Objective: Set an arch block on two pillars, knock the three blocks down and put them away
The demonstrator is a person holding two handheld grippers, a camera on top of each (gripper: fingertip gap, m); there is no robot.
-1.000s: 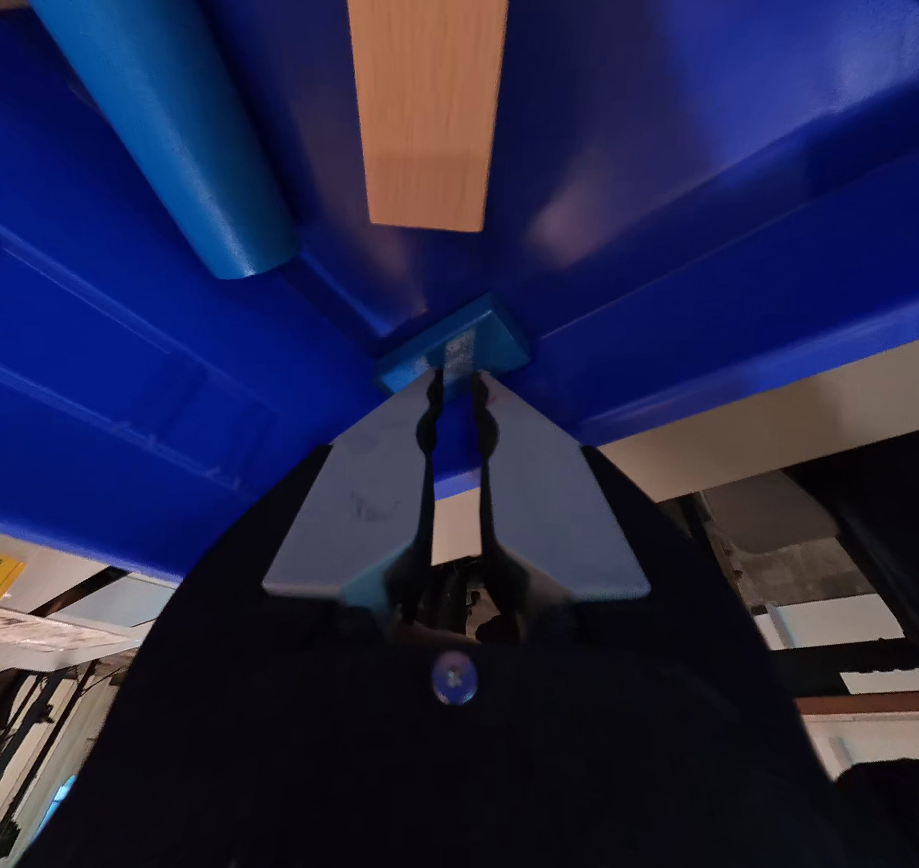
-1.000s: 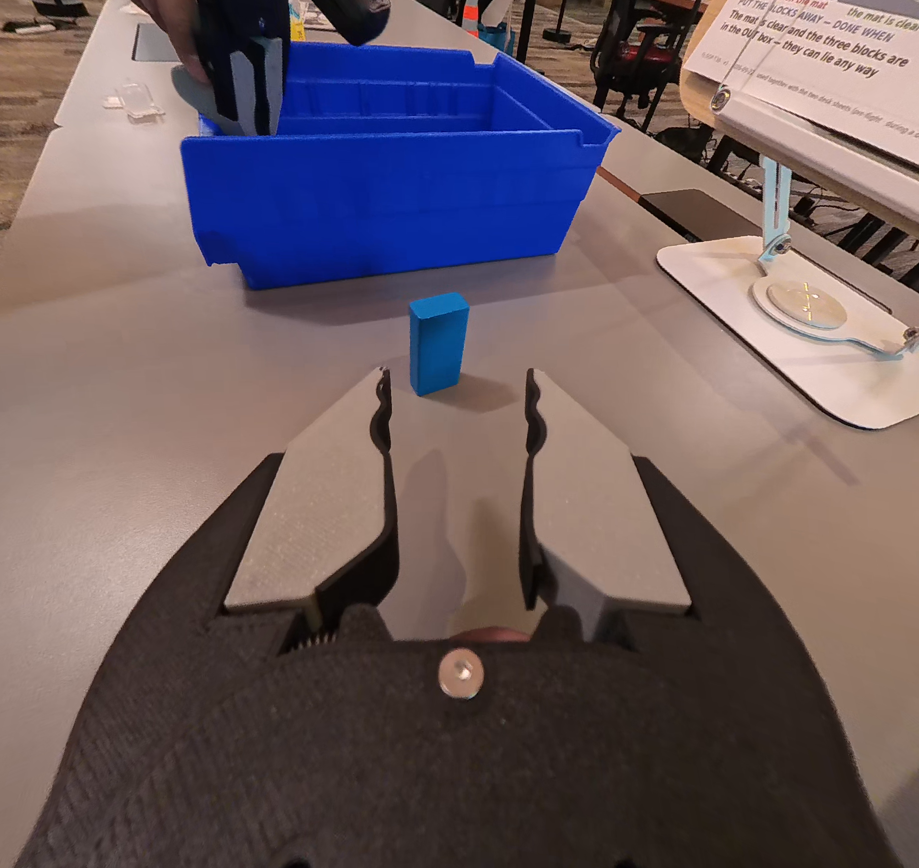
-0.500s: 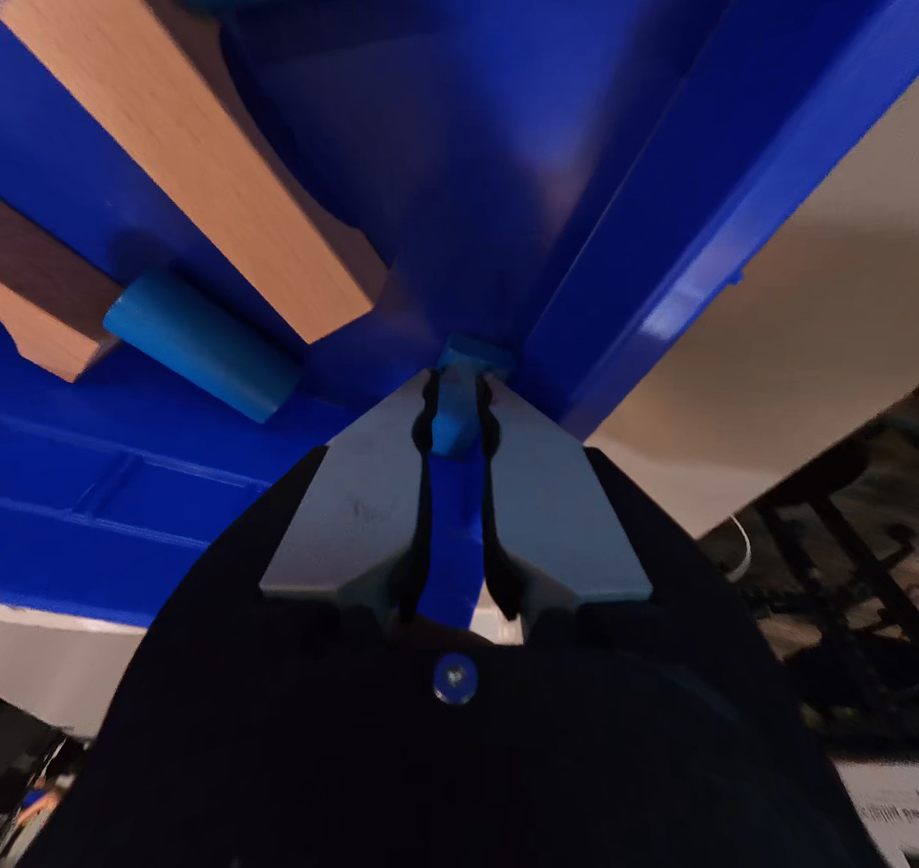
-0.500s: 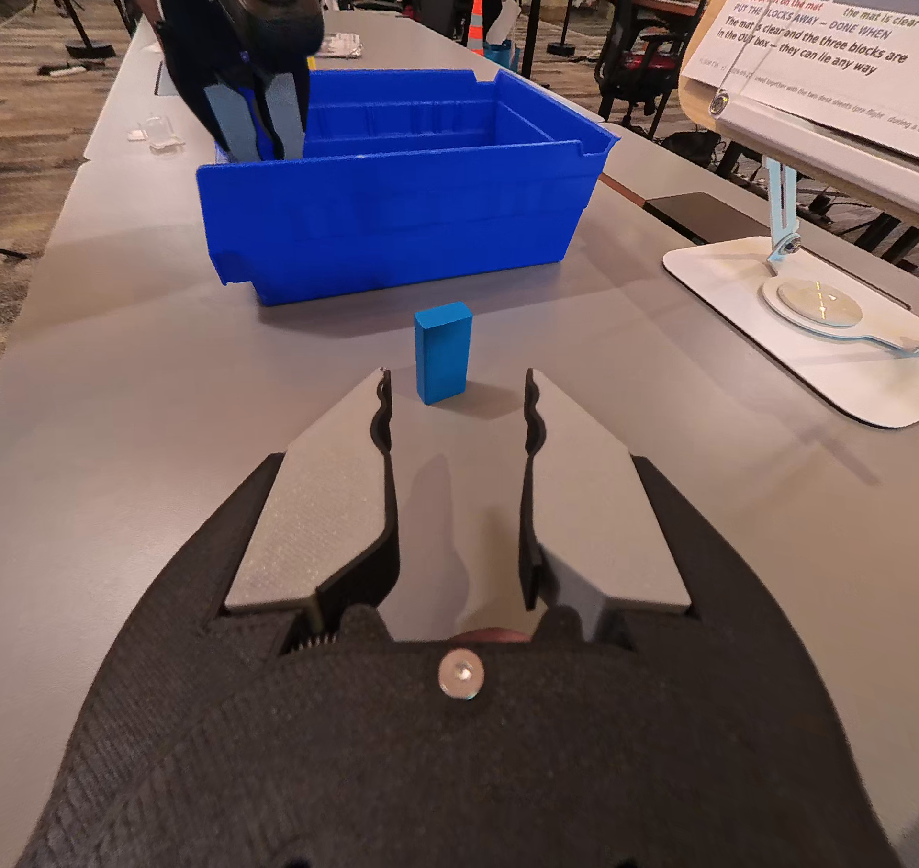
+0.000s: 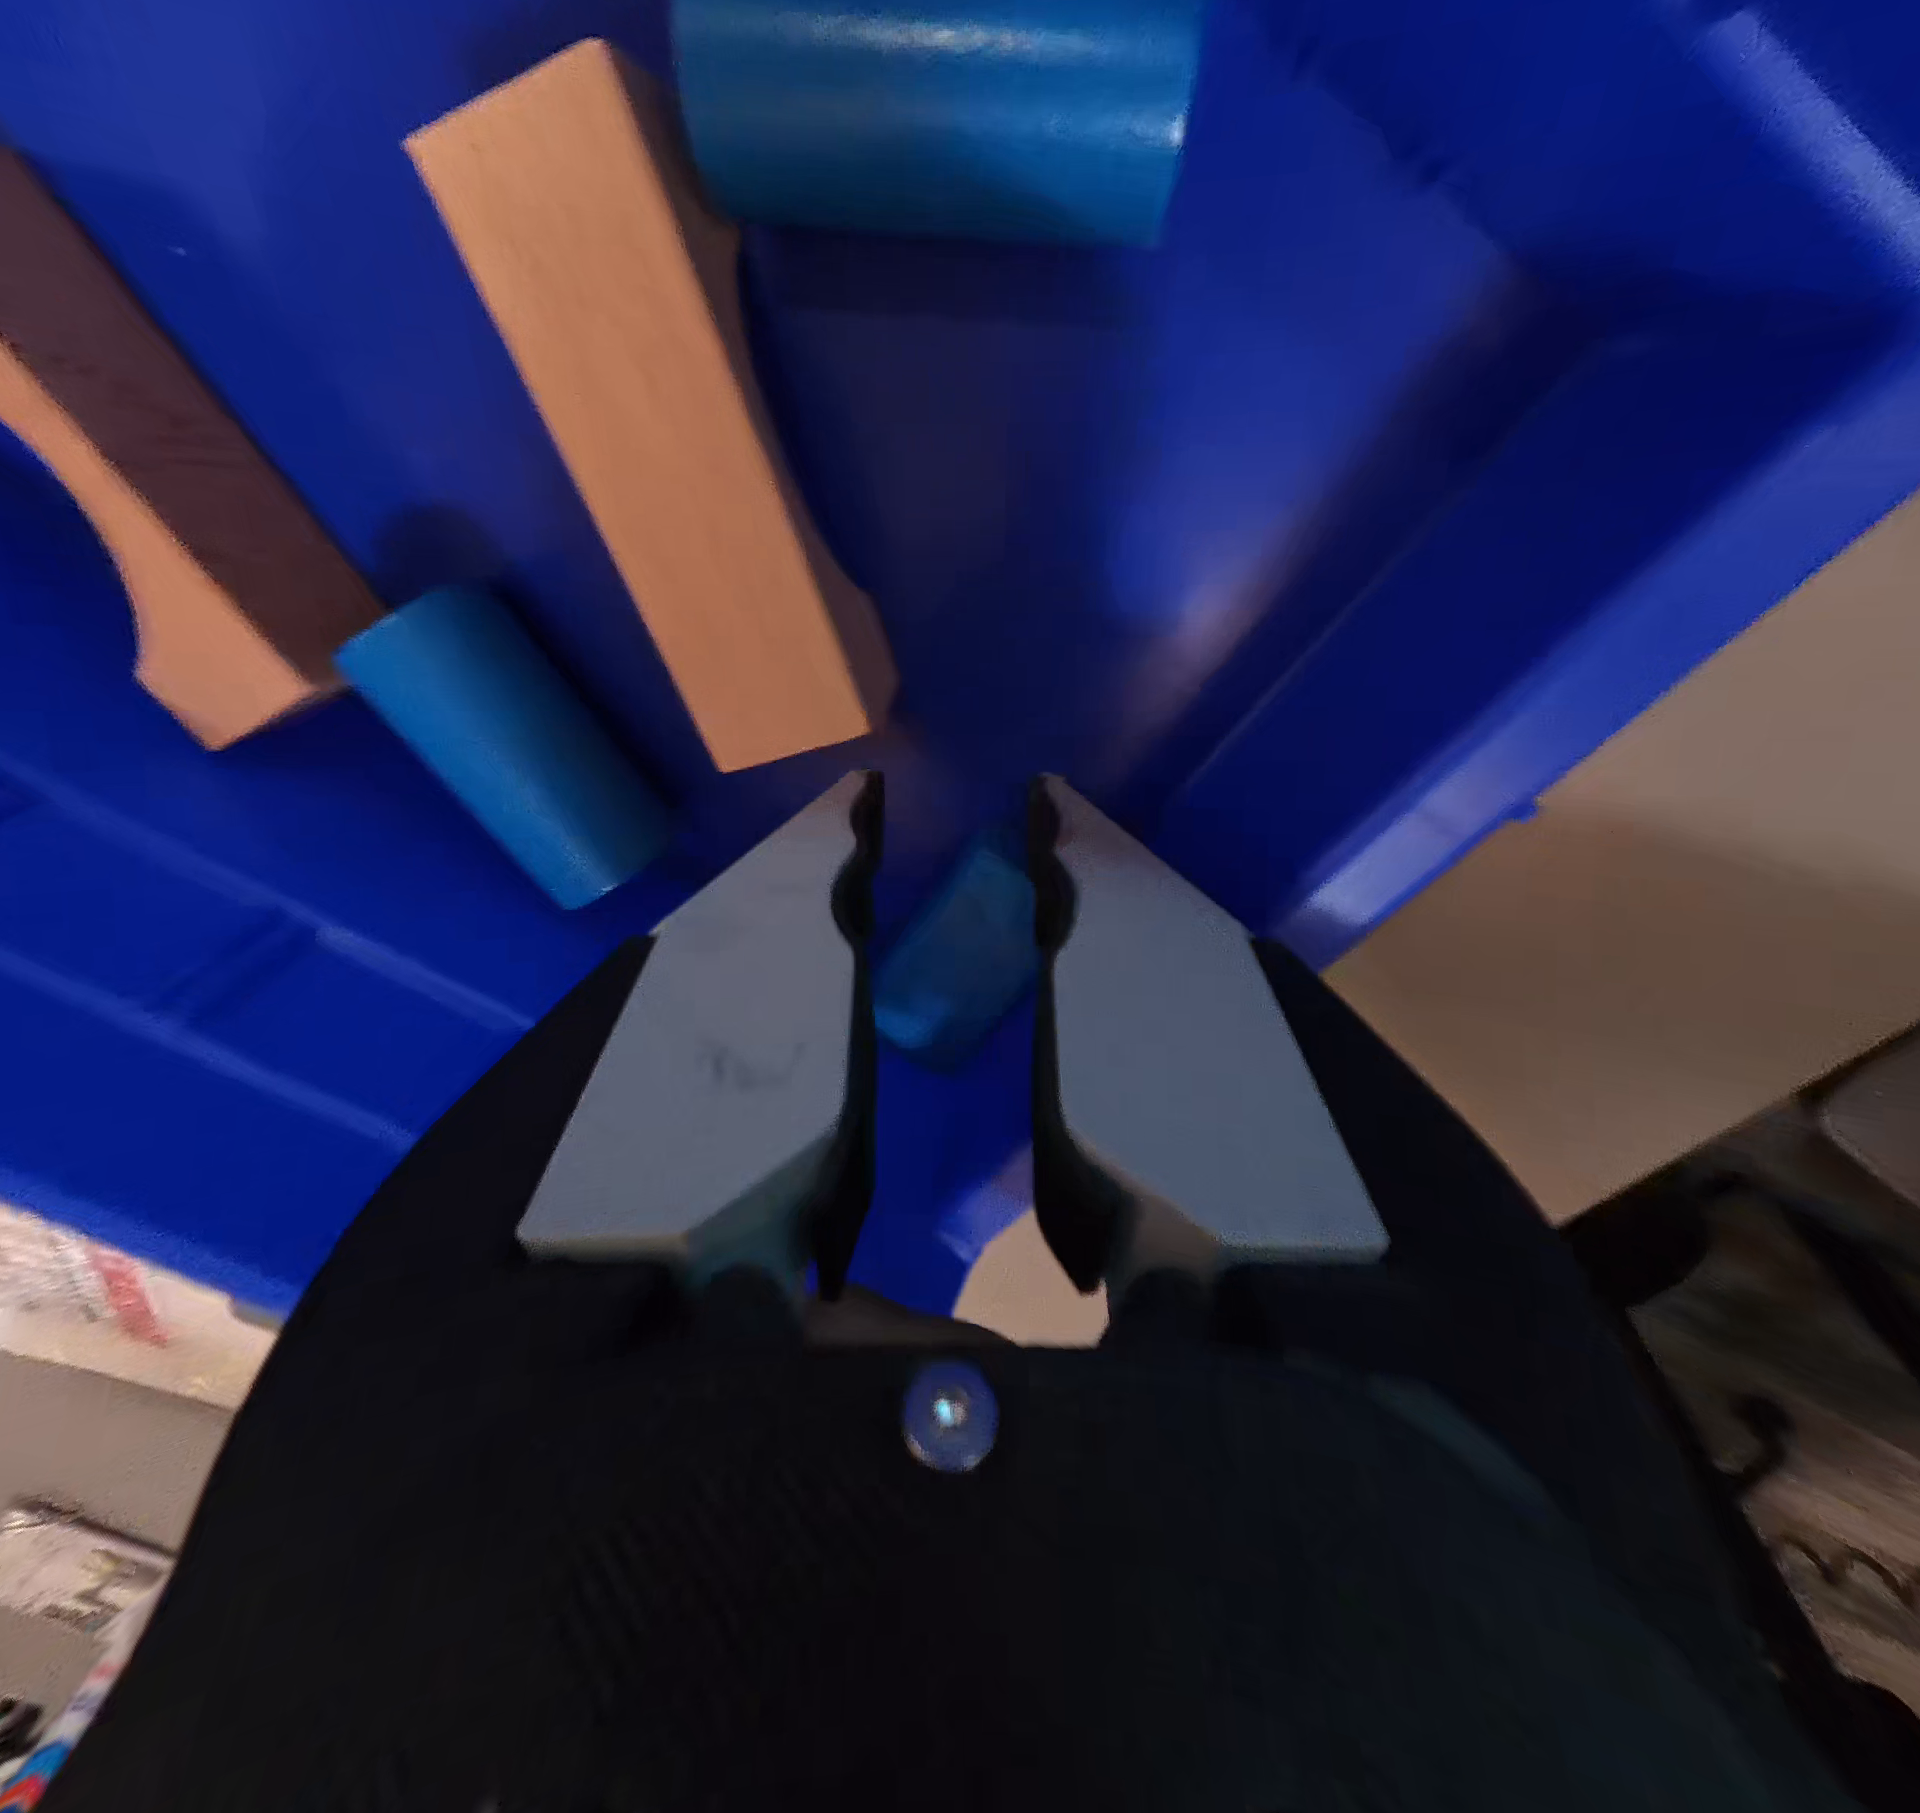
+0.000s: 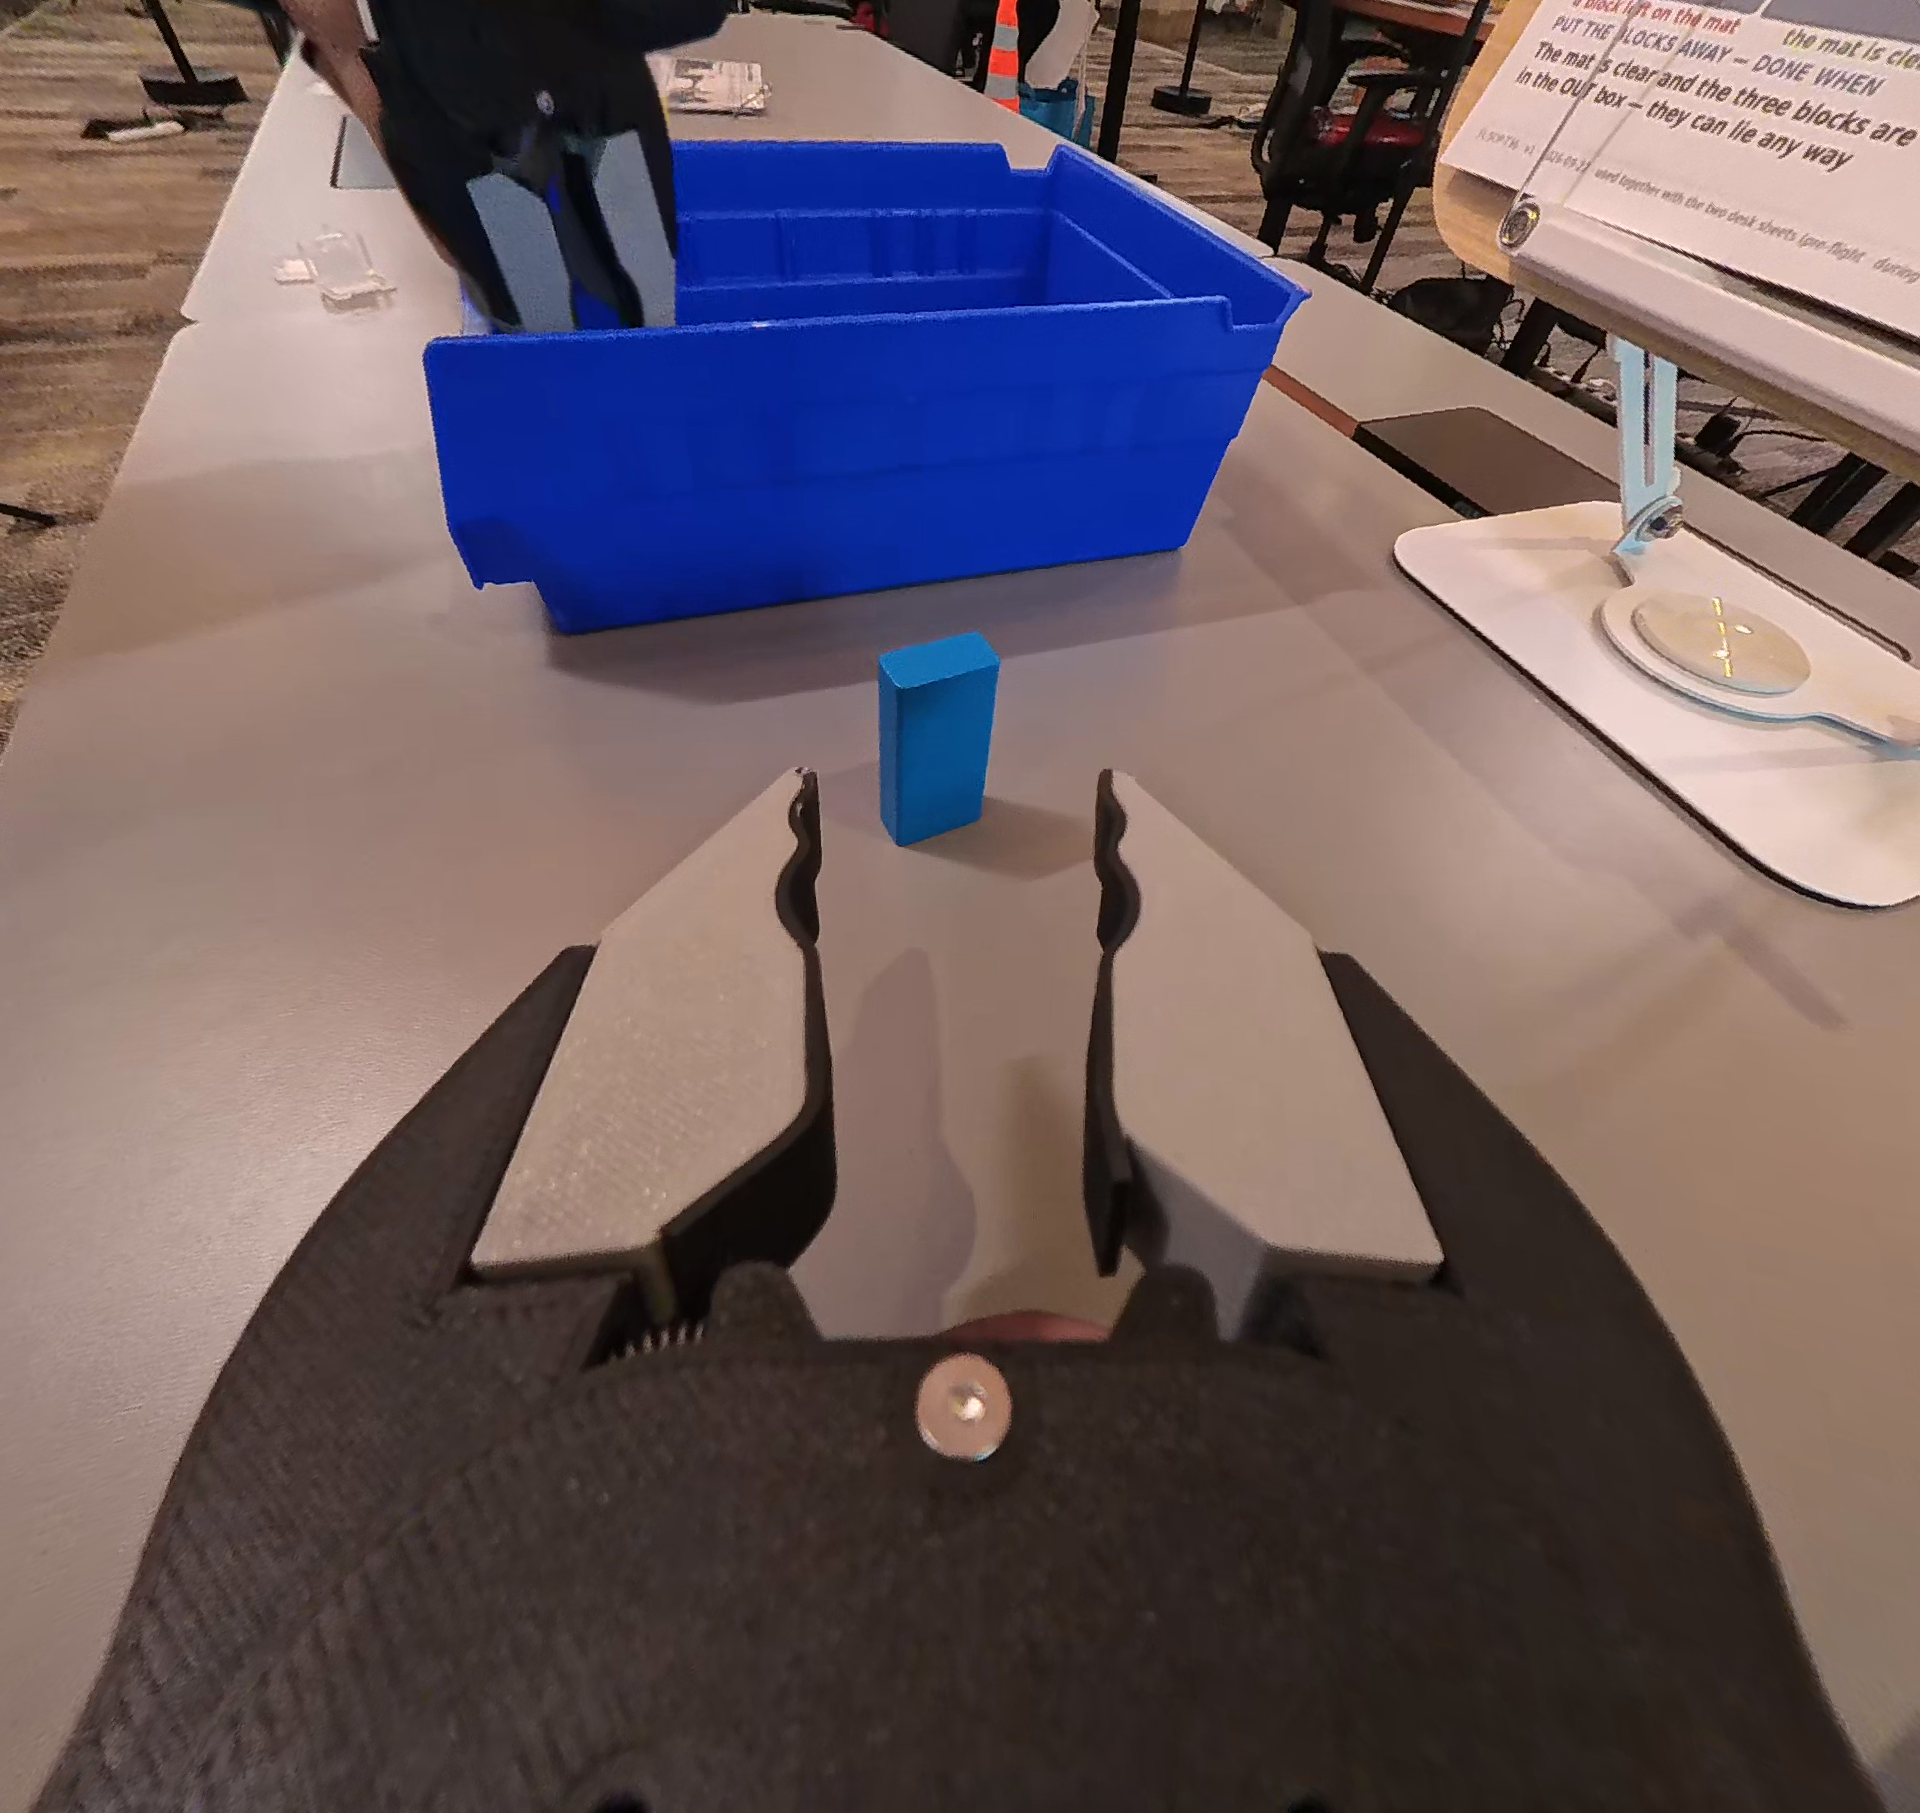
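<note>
On the grey table (image 6: pixel 312 828), a small blue rectangular block (image 6: pixel 935 740) stands upright near the blue bin (image 6: pixel 831 475), just beyond the open, empty right gripper (image 6: pixel 956 797); probably light, rigid, smooth-painted, best pinched across its broad faces.

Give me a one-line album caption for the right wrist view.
Open right gripper faces an upright blue block on the grey table, blue bin behind.

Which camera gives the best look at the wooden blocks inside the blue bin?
The left wrist view. It looks straight down into the bin and shows a plain wooden block, part of a wooden arch and blue cylinders. The right wrist view shows the bin only from outside, so its front wall hides them.
</note>
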